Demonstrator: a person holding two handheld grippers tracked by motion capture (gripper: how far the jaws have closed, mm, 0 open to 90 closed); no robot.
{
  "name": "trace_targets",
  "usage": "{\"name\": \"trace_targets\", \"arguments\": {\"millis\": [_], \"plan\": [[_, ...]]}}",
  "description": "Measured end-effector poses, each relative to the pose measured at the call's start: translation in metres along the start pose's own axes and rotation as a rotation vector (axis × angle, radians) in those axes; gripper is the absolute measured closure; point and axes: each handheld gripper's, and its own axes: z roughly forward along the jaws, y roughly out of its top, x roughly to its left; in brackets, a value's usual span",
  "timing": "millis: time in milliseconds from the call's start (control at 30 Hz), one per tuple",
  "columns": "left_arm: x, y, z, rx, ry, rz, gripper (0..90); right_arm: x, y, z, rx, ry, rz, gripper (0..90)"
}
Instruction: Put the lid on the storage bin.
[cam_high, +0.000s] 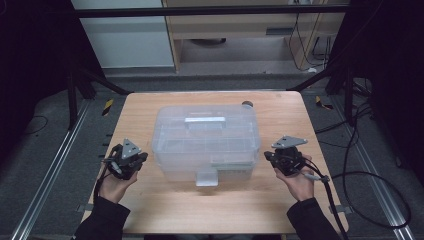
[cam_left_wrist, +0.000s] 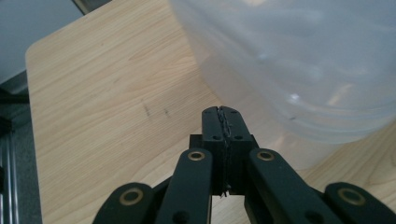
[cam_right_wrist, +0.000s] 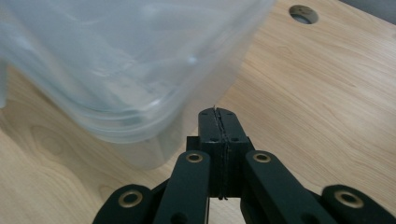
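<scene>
A translucent plastic storage box (cam_high: 206, 140) with a lid, a top handle and a front latch (cam_high: 206, 177) stands in the middle of the wooden table (cam_high: 150, 107). My left gripper (cam_high: 131, 161) is held just left of the box, jaws shut with nothing between them; its own view has the box wall (cam_left_wrist: 299, 65) close at upper right and its closed tip (cam_left_wrist: 222, 114) over bare wood. My right gripper (cam_high: 280, 159) hovers just right of the box, shut and empty as well; the box corner (cam_right_wrist: 126, 70) looms at upper left beyond its tip (cam_right_wrist: 218, 114).
A round cable hole (cam_high: 247, 104) sits in the table's far edge behind the box, also seen as a hole (cam_right_wrist: 303, 13) in the right gripper view. Cables (cam_high: 360, 175) trail on the floor at right. Dark frame bars flank the table.
</scene>
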Motion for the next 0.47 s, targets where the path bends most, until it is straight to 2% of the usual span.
{"name": "trace_targets", "arguments": {"millis": [100,167,233,300,367,433,467], "plan": [[0.010,-0.010,0.006,0.014,0.016,-0.041,84.4,-0.015,-0.009,-0.001,-0.011,-0.027,0.061,89.5],[0.018,-0.017,0.011,0.019,0.029,-0.068,78.8,-0.024,-0.016,-0.001,-0.025,-0.054,0.104,84.8],[0.026,-0.024,0.016,0.029,0.043,-0.106,72.1,-0.033,-0.023,0.000,-0.035,-0.086,0.147,76.0],[0.035,-0.032,0.019,0.030,0.050,-0.149,64.1,-0.042,-0.030,0.002,-0.063,-0.101,0.181,62.7],[0.041,-0.037,0.022,0.030,0.083,-0.174,55.5,-0.049,-0.037,0.004,-0.070,-0.129,0.221,50.3],[0.047,-0.042,0.023,0.032,0.097,-0.194,48.2,-0.056,-0.043,0.006,-0.070,-0.137,0.252,42.1],[0.049,-0.044,0.024,0.032,0.100,-0.205,46.1,-0.061,-0.047,0.006,-0.074,-0.142,0.284,37.2]]}}
